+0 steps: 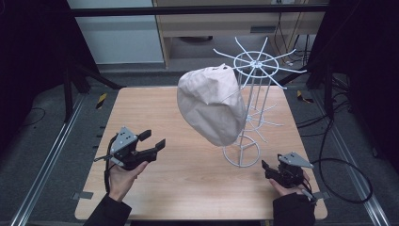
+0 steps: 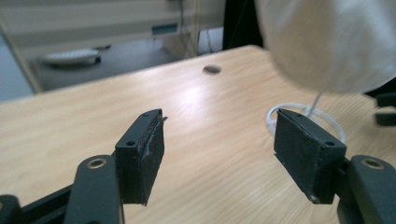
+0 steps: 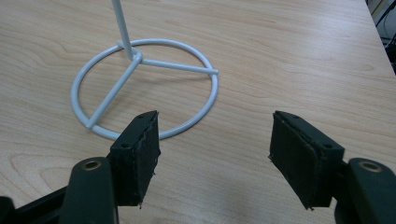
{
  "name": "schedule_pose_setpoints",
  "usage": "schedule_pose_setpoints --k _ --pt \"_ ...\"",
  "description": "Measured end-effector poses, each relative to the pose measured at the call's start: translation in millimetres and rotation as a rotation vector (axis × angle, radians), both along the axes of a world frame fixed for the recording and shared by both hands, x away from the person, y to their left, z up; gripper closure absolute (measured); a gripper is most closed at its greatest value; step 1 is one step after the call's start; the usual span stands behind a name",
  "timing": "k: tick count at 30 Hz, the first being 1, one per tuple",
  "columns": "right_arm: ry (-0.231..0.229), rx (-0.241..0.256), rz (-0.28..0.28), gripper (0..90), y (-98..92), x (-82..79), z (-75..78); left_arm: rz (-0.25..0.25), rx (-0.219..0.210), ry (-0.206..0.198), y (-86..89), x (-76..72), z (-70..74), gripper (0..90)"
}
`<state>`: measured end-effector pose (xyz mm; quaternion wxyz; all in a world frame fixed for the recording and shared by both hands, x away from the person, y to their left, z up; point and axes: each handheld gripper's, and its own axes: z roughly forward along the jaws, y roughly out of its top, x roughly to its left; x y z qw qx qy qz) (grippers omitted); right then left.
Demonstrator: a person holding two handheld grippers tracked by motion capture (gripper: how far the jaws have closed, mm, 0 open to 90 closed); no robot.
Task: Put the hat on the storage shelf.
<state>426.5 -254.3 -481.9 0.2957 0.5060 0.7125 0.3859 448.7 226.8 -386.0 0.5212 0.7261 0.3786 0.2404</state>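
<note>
Cap (image 2: 327,42) blurred, cut by top and right edges above right pad (image 2: 306,154). Stand (image 3: 140,84) pole cut at top edge beyond left pad (image 3: 137,156); cap hides stand's middle in high view.

A light wooden table (image 1: 188,188) stands on grey floor (image 1: 42,136) (metal rails alongside), dark curtains (image 1: 28,47) flanking.

Ahead of your left gripper (image 1: 149,140): matt beige cloth hat (image 1: 211,104). Before your right gripper (image 3: 212,154): smooth white-coated wire stand (image 3: 140,84). Table (image 1: 188,174) looked like satin wood-grain; pads (image 3: 140,156) were rough black rubber.
</note>
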Motion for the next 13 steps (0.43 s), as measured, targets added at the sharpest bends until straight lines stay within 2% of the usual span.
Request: schedule_pose_setpoints --k 2,3,5,6,7,9,11,12,13 --pt "0.004 0.002 -0.002 32.2 -0.2 0.2 -0.4 0.012 -0.002 0.035 7.8 0.7 -8.2 31.2" --pt "0.000 -0.006 -0.001 31.7 -0.7 0.6 -1.0 0.029 -0.008 0.068 15.3 0.3 -16.4 30.2" --pt "-0.001 -0.007 -0.002 31.4 -0.8 0.6 -1.0 0.042 -0.003 0.079 19.1 -0.4 -20.8 29.7" --pt "0.002 0.002 -0.005 30.2 -0.7 0.2 -0.8 0.069 0.014 0.101 26.8 -1.5 -30.7 29.0" --pt "0.002 0.002 -0.005 30.2 -0.7 0.2 -0.8 0.069 0.014 0.101 26.8 -1.5 -30.7 28.6" --pt "0.001 -0.003 -0.008 28.6 -1.1 0.7 -1.6 0.096 0.040 0.116 35.1 -2.4 -41.9 28.4" --pt "0.003 -0.007 -0.013 27.1 -1.4 1.1 -2.4 0.132 0.079 0.149 46.4 -2.5 -57.3 26.9" --pt "0.003 -0.007 -0.013 27.1 -1.4 1.1 -2.4 0.132 0.079 0.149 46.4 -2.5 -57.3 26.6" --pt "0.006 0.001 -0.015 26.7 -1.1 0.9 -2.2 0.144 0.090 0.162 51.0 -3.5 -63.4 26.6"
